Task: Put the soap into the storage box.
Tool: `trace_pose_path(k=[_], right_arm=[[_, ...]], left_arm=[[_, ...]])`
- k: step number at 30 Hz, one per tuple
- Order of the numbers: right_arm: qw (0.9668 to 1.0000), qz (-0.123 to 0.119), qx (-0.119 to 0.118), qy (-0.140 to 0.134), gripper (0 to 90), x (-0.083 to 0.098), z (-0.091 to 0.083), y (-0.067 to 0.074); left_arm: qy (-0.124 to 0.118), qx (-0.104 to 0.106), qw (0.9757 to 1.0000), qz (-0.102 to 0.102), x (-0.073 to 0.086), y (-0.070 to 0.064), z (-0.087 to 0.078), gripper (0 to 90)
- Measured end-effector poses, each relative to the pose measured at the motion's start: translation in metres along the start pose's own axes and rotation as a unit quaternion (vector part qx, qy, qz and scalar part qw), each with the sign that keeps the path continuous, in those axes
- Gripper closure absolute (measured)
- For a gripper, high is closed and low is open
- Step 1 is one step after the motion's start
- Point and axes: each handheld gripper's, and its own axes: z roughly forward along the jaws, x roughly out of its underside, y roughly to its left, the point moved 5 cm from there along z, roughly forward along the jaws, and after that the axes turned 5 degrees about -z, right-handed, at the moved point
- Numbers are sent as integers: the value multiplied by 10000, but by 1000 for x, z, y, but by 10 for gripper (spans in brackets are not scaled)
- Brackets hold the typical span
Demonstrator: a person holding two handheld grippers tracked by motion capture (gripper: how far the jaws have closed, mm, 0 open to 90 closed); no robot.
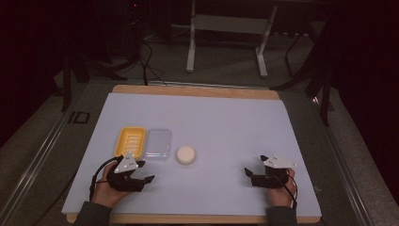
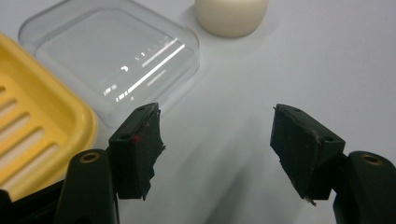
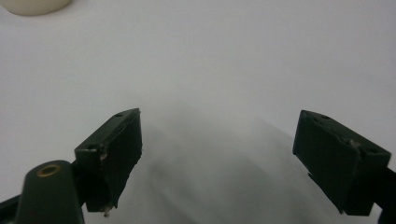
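Both tongs parked near table's front edge, resting over white sheet (image 1: 226, 117).

Left gripper (image 1: 141, 176): jaws apart w/ clear gap, nothing btwn them, just bare sheet in left gripper view (image 2: 217, 140). Yellow soap dish (image 1: 130, 141) just ahead & slightly left of it, close but not touching. Clear lid (image 1: 158, 144) touching dish's right side, straight ahead of jaws. Round white soap (image 1: 186, 155) beyond, ahead-right, near lid but apart.

Right gripper (image 1: 251, 176): jaws spread wide, holding nothing, bare sheet btwn them (image 3: 217, 140). Soap well apart, far to its left; seen at top-left corner in right gripper view (image 3: 35, 5).
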Motion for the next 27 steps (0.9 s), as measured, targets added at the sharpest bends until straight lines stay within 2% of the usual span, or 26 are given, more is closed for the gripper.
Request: trace_pose_path(k=[3,8,15,27], right_arm=[[10000,12,7,-13,154,0,0,0],[10000,1,14,-26,154,0,-1,0],[10000,-3,4,-17,155,0,0,0],[10000,17,3,-12,154,0,-1,0]], left_arm=[[64,23,9999,149,-8,0,1,338],[162,143,9994,287,-20,1,4,337],[450,391,9975,370,-28,3,15,329],[677,394,9952,594,-45,6,25,326]])
